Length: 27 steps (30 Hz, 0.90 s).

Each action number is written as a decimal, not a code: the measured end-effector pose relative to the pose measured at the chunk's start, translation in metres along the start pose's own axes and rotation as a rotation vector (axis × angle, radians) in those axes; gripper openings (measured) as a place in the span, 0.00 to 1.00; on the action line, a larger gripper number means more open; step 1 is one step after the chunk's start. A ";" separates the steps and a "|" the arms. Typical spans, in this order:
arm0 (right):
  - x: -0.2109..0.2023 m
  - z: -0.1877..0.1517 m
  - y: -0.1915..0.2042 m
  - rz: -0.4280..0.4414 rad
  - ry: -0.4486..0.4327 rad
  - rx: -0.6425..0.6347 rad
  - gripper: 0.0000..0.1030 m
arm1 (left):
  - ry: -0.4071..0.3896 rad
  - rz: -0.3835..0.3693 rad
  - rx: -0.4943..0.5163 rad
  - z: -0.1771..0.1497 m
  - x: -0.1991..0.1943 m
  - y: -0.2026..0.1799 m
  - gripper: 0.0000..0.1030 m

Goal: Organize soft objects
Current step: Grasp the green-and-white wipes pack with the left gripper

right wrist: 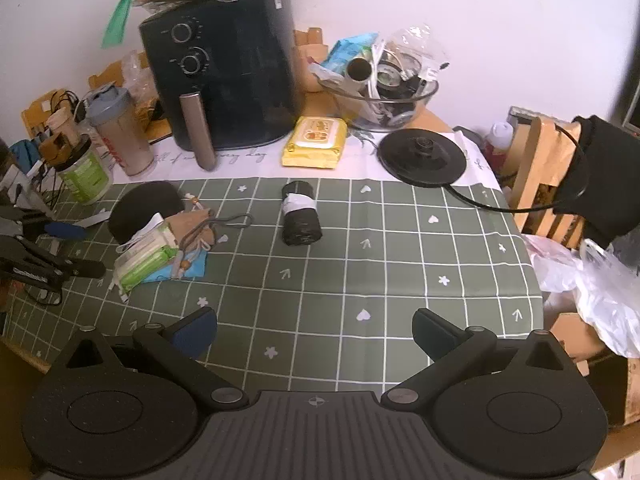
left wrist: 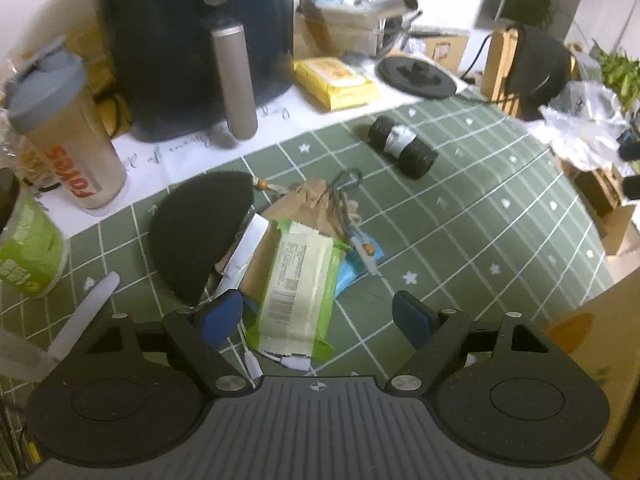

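**Left tongs spread above the tissue pack**

The green-and-white tissue pack (left wrist: 298,292) tops a small heap on the green checked tablecloth (left wrist: 460,220), with a brown paper pouch (left wrist: 308,204), a blue packet (left wrist: 352,268) and a black round pad (left wrist: 196,232) crowded against it. I judge the pack light and squashy, its plastic wrap a bit slippery — so I would pinch it across the short width near the middle, not by the crimped end, which would likely just fold.

My left gripper (left wrist: 318,316) hangs right over the pack's near end, jaws spread wide with nothing pressed between them; 1 blue pad sits just beside the pack's left edge, the other well clear on the right.

My right gripper (right wrist: 316,332) is also spread and empty, over bare cloth, well apart from the heap. A black roll of bags (right wrist: 300,216) lies alone mid-cloth — soft too, but firmer, I would guess. The black air fryer (right wrist: 228,68) stands behind it all.
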State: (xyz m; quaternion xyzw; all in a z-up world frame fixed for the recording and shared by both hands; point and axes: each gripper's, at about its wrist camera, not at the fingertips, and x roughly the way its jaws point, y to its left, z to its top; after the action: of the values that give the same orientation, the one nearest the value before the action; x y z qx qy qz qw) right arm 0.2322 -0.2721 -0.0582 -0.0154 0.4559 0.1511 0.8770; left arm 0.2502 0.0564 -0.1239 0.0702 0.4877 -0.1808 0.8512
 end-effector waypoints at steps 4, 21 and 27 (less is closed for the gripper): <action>0.001 -0.001 -0.003 -0.010 0.005 0.013 1.00 | 0.038 -0.016 -0.003 0.002 0.024 0.007 0.78; 0.011 -0.003 -0.017 -0.036 0.032 0.051 1.00 | 0.110 -0.024 -0.011 0.009 0.072 0.023 0.49; 0.019 0.004 -0.019 -0.036 0.026 0.021 1.00 | 0.085 -0.019 -0.022 0.009 0.055 0.017 0.47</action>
State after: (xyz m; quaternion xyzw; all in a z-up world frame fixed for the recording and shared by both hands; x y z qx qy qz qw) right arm 0.2502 -0.2845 -0.0731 -0.0163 0.4685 0.1302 0.8737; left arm 0.2890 0.0562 -0.1676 0.0638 0.5259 -0.1801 0.8288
